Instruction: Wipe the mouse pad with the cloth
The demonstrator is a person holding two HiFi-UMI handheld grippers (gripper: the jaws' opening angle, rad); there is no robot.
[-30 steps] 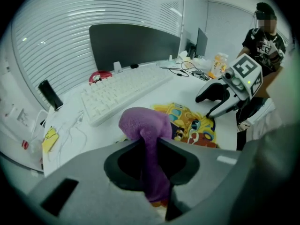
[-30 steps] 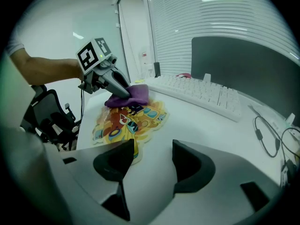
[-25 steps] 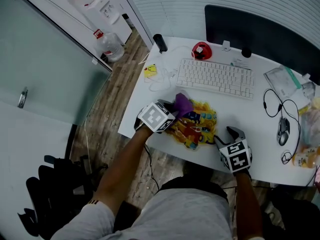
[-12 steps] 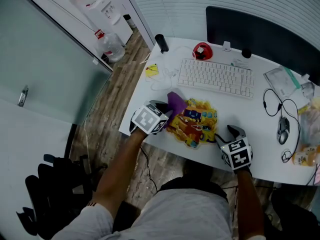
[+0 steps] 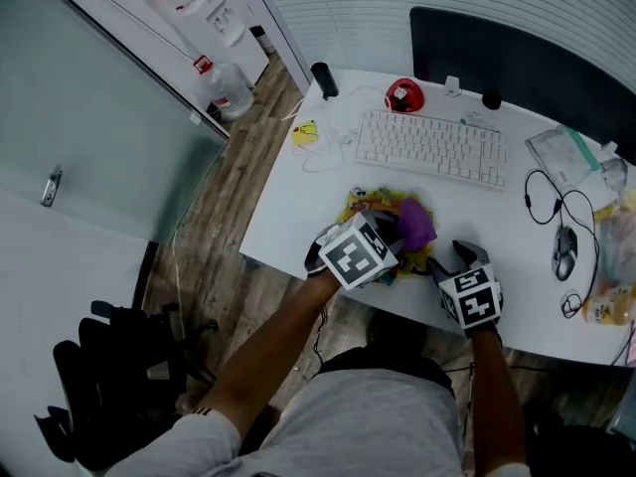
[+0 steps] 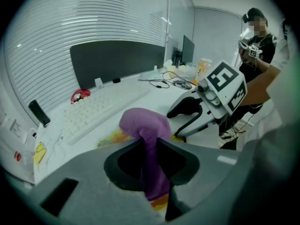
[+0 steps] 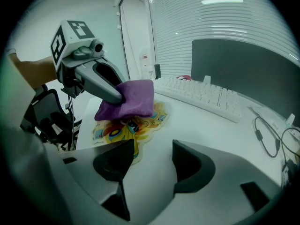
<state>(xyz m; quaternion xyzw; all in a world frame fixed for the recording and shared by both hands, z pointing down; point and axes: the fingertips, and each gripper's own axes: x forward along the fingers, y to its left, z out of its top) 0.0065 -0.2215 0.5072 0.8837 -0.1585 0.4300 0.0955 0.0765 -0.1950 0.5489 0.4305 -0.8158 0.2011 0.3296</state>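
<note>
My left gripper [image 6: 150,146] has its jaws pinched narrow on the purple cloth [image 6: 144,122]. A thin fold runs down between them and the bulk of it bunches into a rounded wad just past the tips. That wad sits on the mouse pad [image 7: 146,118], a bright yellow cartoon-printed mat whose edges I see peeking out either side of the cloth, directly under and ahead of these jaws. From the head view the pad is mostly covered by the gripper and cloth, and only a strip beyond the jaws shows.

My right gripper [image 7: 150,156] has its jaws spread wide with nothing in them. Only bare white desk [image 7: 206,125] shows through the gap. The pad's near edge comes up just beside the tip of one jaw, and the cloth lies a little ahead of them, off to that same side. A white keyboard [image 5: 430,147] lies well beyond both sets of jaws
</note>
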